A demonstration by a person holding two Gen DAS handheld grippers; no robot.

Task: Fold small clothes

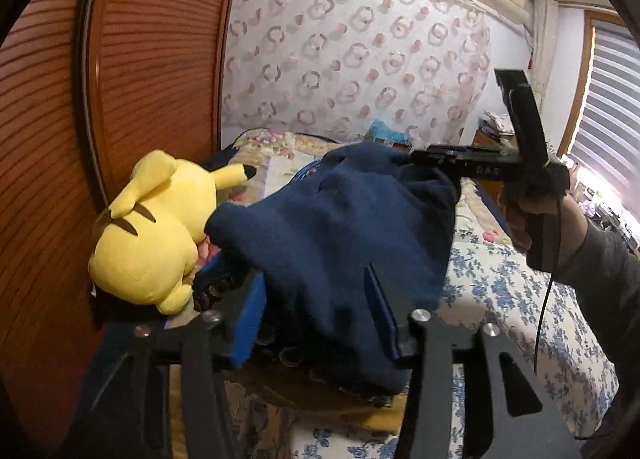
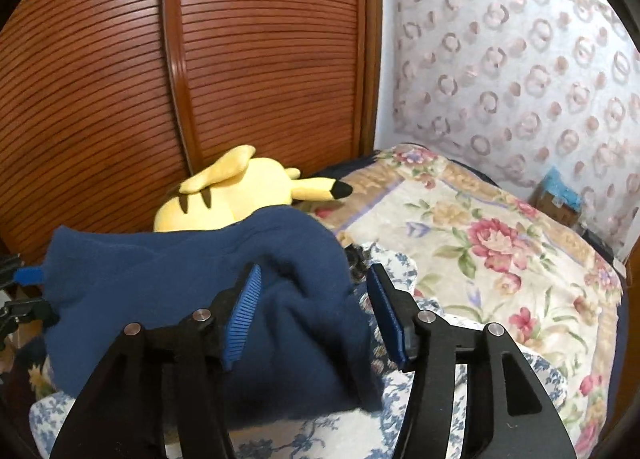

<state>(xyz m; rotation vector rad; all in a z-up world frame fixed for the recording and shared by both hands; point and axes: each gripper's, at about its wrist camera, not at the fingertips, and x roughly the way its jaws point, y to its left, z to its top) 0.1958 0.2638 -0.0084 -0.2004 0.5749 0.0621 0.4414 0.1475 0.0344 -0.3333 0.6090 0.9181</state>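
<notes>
A navy fleece garment lies heaped on the bed, sagging between both grippers. My left gripper stands open. The fleece hangs in the wide gap between its blue pads without being pinched. My right gripper is also open, and a fold of the fleece sits loosely between its ribbed blue pads. In the left wrist view the right gripper reaches in from the right at the garment's far upper corner, held by a person's hand. One left-gripper pad shows at the fleece's left edge.
A yellow plush toy lies against the slatted wooden wardrobe door just left of the garment. The bed carries a blue-flowered sheet and a rose-patterned quilt. A patterned curtain covers the far wall.
</notes>
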